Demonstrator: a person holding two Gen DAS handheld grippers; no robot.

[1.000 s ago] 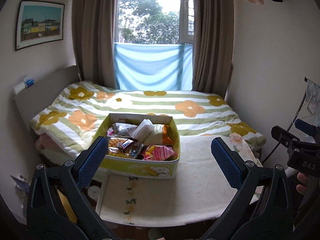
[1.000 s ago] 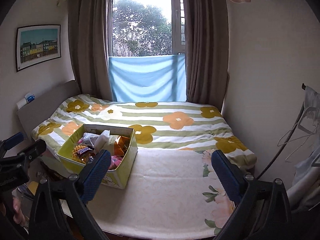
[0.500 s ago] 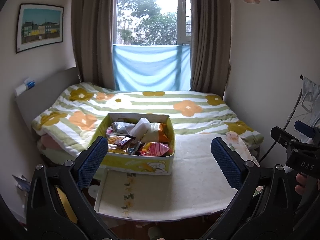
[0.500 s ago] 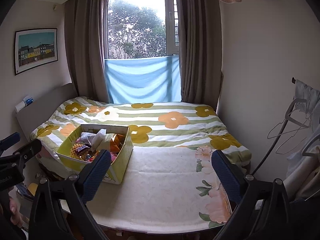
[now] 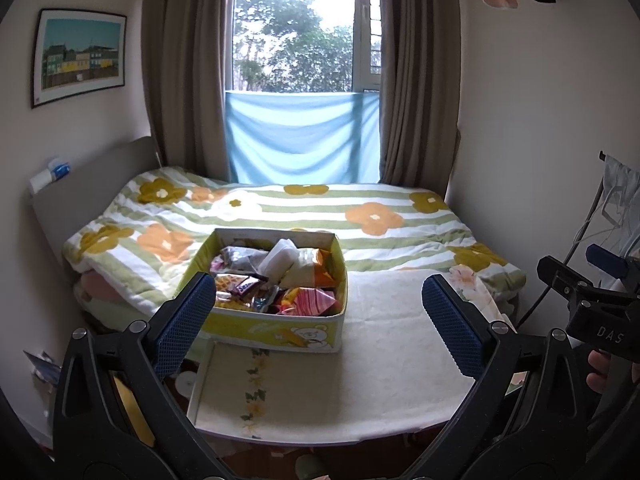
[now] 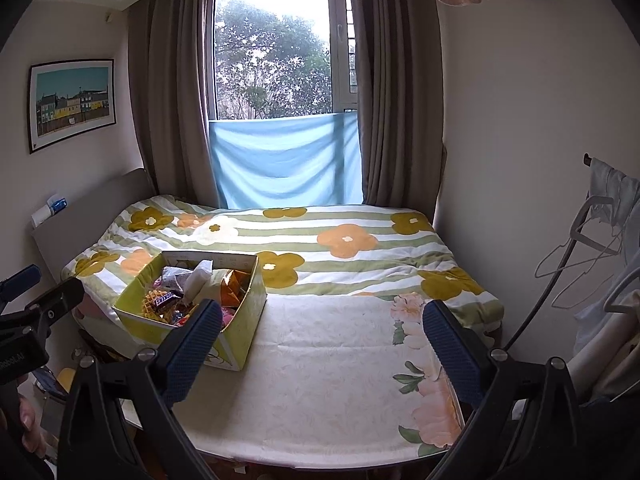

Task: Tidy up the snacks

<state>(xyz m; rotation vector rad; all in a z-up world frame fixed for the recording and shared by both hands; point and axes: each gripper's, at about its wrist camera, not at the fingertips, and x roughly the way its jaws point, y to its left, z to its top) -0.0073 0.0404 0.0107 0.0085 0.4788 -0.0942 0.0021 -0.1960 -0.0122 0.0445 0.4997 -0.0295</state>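
Both hand-held grippers (image 5: 318, 312) (image 6: 322, 328) agape, empty; snack box (image 5: 276, 330) near bed's (image 5: 400, 400) left edge

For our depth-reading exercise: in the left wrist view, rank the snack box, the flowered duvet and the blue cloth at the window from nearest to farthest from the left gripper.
1. Snack box: just beyond the left gripper, on the bed's near part, toward its left finger.
2. Flowered duvet: behind the box, across the bed's far part.
3. Blue cloth: hanging across the window, beyond the bed.

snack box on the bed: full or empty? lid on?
Full, no lid. The yellow box is open-topped and heaped with wrapped snacks to about rim height, some poking above it; the right wrist view shows the same pile.
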